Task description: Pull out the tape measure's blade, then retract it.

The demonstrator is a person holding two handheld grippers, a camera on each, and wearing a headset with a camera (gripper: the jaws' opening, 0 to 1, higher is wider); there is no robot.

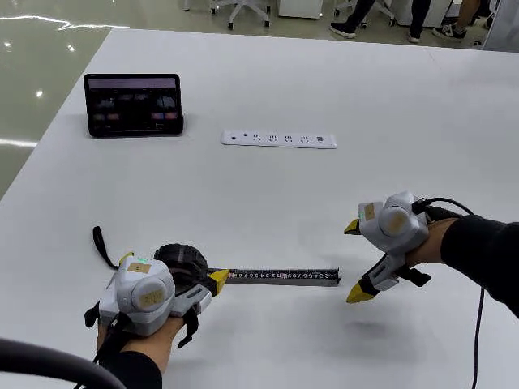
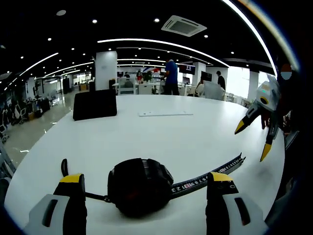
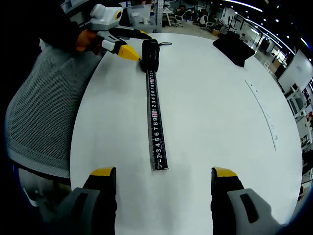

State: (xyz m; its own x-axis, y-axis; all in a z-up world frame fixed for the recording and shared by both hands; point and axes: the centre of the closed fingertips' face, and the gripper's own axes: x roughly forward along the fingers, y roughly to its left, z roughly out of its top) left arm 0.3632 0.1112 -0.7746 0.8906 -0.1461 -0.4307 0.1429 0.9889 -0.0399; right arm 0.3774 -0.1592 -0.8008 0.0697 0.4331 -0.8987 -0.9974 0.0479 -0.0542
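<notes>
Lower centre of the head view, the tape blade (image 1: 280,276) lies drawn out left-to-right, its case (image 2: 141,186) between the left gripper's (image 1: 172,270) wide-open jaws and its tip nearest the right gripper's (image 1: 355,261) open, empty jaws.

Bright, even light from ceiling strips (image 2: 146,39). Glare noted on floor (image 1: 36,89). Faint shadows on table (image 1: 340,89). Gripper views bent at edges.

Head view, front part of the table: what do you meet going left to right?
black strap → tape measure case → pulled-out blade → right gripper
</notes>
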